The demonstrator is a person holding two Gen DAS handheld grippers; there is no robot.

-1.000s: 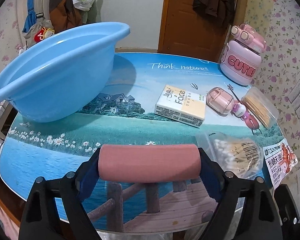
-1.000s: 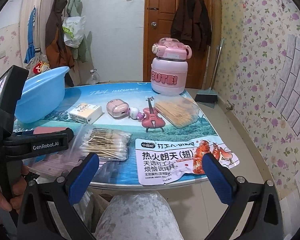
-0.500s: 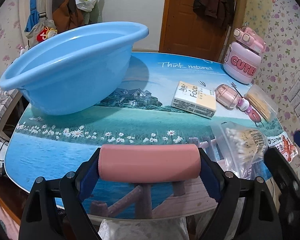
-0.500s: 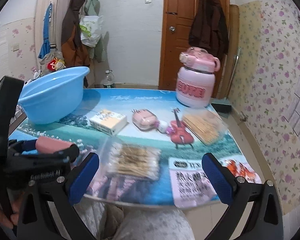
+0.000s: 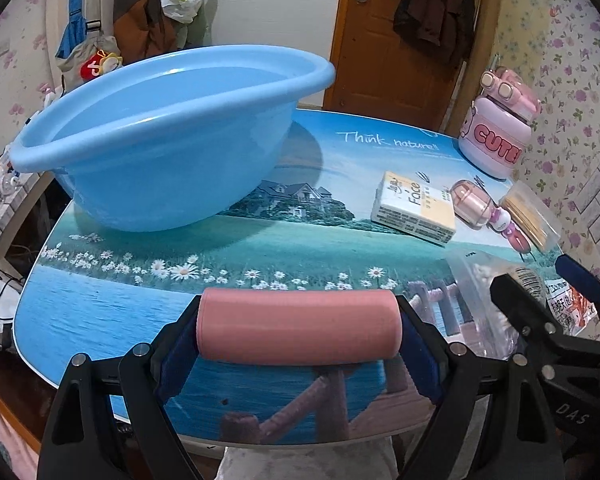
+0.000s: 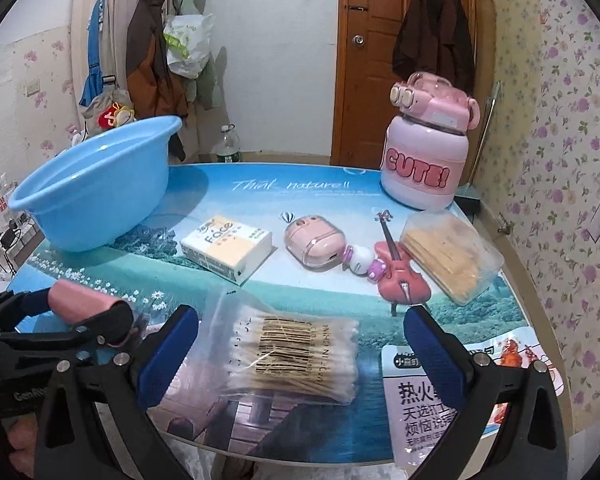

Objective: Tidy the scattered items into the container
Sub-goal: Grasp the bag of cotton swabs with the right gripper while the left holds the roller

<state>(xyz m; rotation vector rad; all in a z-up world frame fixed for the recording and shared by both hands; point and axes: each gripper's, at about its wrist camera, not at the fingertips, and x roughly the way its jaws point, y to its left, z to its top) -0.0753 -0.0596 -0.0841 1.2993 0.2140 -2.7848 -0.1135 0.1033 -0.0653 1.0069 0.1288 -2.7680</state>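
Observation:
My left gripper (image 5: 300,332) is shut on a pink cylinder (image 5: 300,326), held sideways above the table's near edge; it also shows in the right wrist view (image 6: 80,300). The blue basin (image 5: 168,140) stands at the far left, beyond the cylinder, and looks empty. My right gripper (image 6: 300,356) is open and empty, its blue pads either side of a bag of cotton swabs (image 6: 292,356). A tissue pack (image 6: 226,248), a pink earbud case (image 6: 316,242), a toy violin (image 6: 400,276), a box of toothpicks (image 6: 452,258) and a snack packet (image 6: 428,396) lie on the table.
A big pink "CUTE!" bottle (image 6: 424,160) stands at the back right. The round table (image 5: 112,312) has a printed landscape top. Coats and bags hang on the wall and door behind. The floor drops away past the right edge.
My left gripper has moved left and nearer the basin with the cylinder in it. My right gripper has come forward over the cotton swab bag.

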